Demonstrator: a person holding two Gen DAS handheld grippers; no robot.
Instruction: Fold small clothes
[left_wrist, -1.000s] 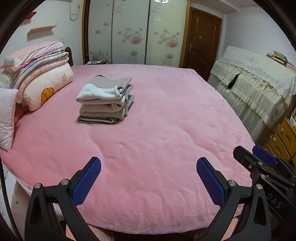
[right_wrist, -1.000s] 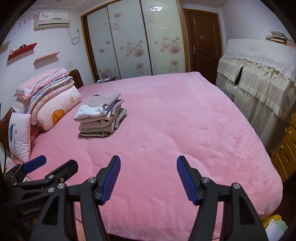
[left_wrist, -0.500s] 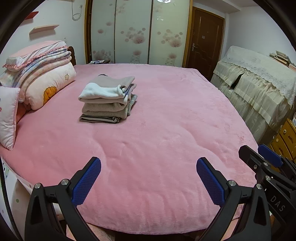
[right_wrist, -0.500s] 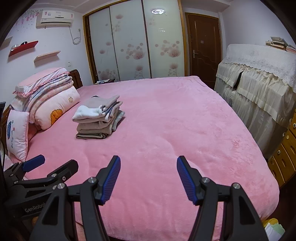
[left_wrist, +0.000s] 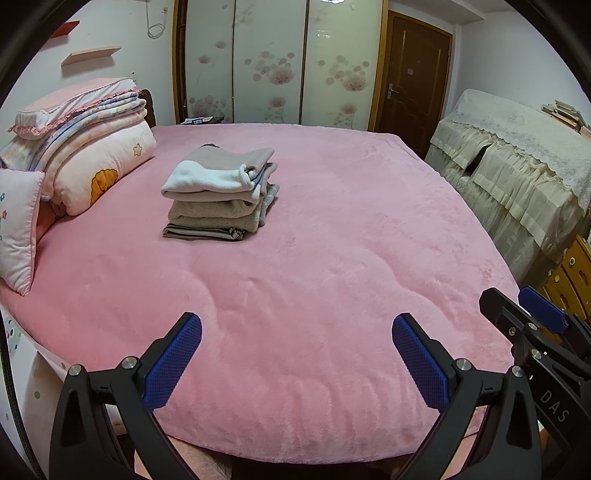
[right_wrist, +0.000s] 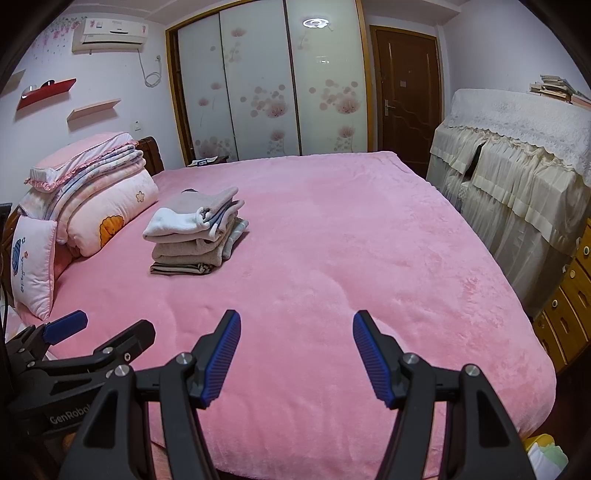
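Observation:
A stack of folded small clothes (left_wrist: 219, 194), white and beige on top, lies on the pink bed (left_wrist: 314, 258) toward the far left; it also shows in the right wrist view (right_wrist: 195, 232). My left gripper (left_wrist: 295, 328) is open and empty above the bed's near edge. My right gripper (right_wrist: 295, 332) is open and empty, also at the near edge. The right gripper shows at the right of the left wrist view (left_wrist: 524, 314); the left gripper shows at the lower left of the right wrist view (right_wrist: 99, 325).
Folded quilts (left_wrist: 85, 147) and a pillow (left_wrist: 18, 229) lie at the bed's head on the left. A lace-covered cabinet (left_wrist: 517, 158) and wooden drawers (right_wrist: 569, 306) stand to the right. A sliding wardrobe (right_wrist: 266, 92) and a door (right_wrist: 406, 92) are behind the bed.
Both grippers have risen and drawn back slightly, so the bed and clothes stack sit lower in view. Both stay open and empty.

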